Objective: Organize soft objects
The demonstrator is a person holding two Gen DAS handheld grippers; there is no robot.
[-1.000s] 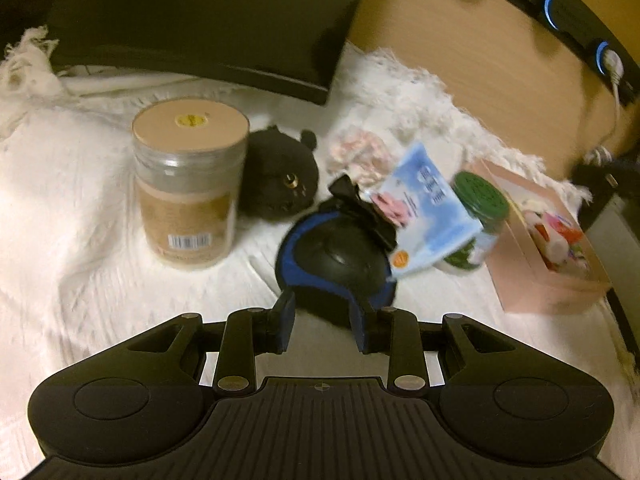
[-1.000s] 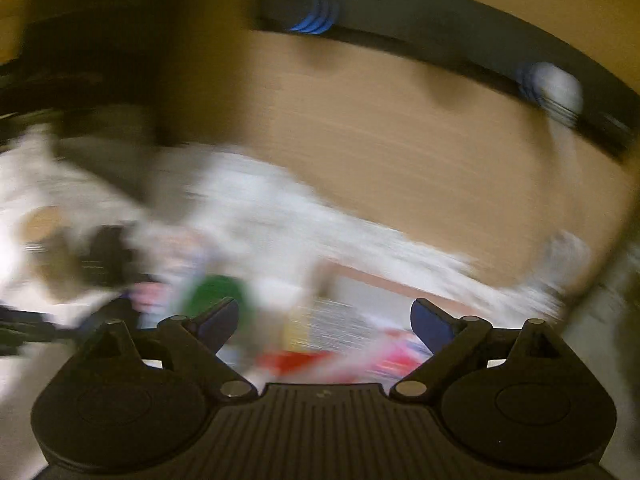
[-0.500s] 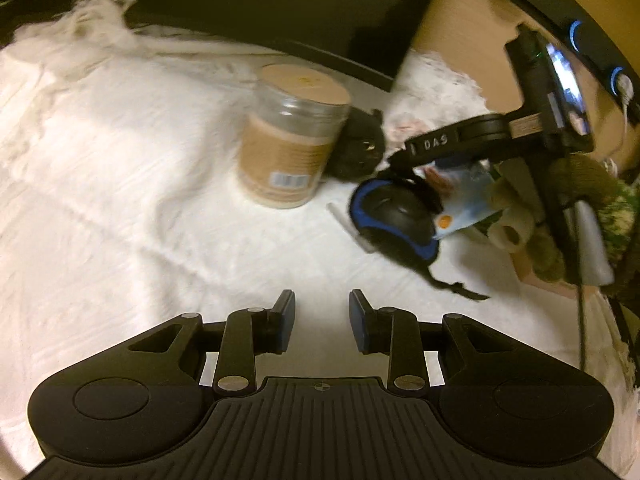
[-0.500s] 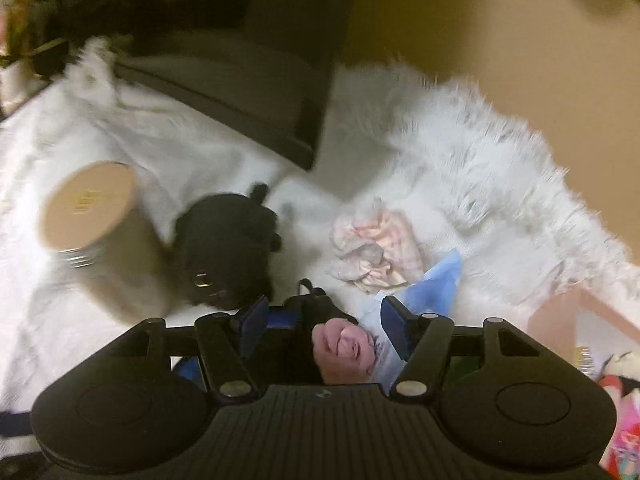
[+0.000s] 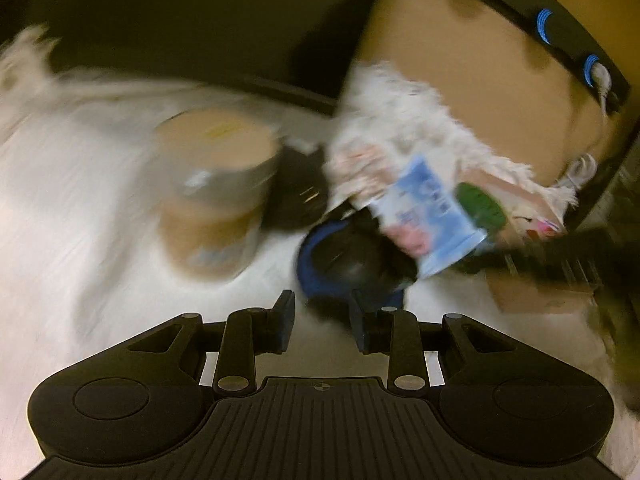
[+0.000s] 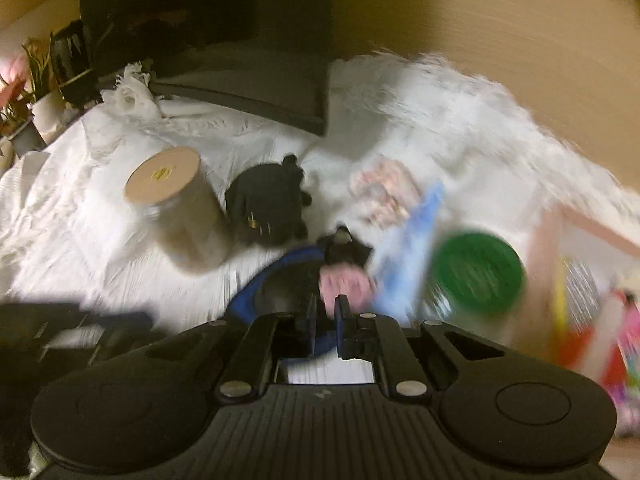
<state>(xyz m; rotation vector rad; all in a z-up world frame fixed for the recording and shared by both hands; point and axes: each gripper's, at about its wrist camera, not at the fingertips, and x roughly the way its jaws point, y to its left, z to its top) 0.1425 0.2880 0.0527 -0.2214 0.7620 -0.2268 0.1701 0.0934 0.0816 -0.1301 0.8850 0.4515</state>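
Both views are motion-blurred. A black and blue soft pad (image 5: 348, 264) lies on the white blanket (image 5: 80, 208); it also shows in the right wrist view (image 6: 276, 284). A black plush toy (image 6: 266, 204) sits behind it, also in the left wrist view (image 5: 298, 196). A small pink soft piece (image 6: 346, 282) lies by the pad, with a pink-white cloth (image 6: 382, 192) beyond. My left gripper (image 5: 322, 316) is open and empty just in front of the pad. My right gripper (image 6: 325, 320) has its jaws nearly together just before the pink piece; whether it grips anything is unclear.
A tall jar with a tan lid (image 6: 176, 208) stands left of the plush. A blue packet (image 5: 430, 220), a green-lidded jar (image 6: 478, 272) and a pink box (image 6: 576, 264) are to the right. A dark monitor base (image 6: 248, 92) is behind, a wooden wall (image 5: 472, 80) at right.
My left gripper has moved forward toward the pad. My right gripper has pulled back and its jaws have closed from wide open to nearly together; its body has left the middle of the left view.
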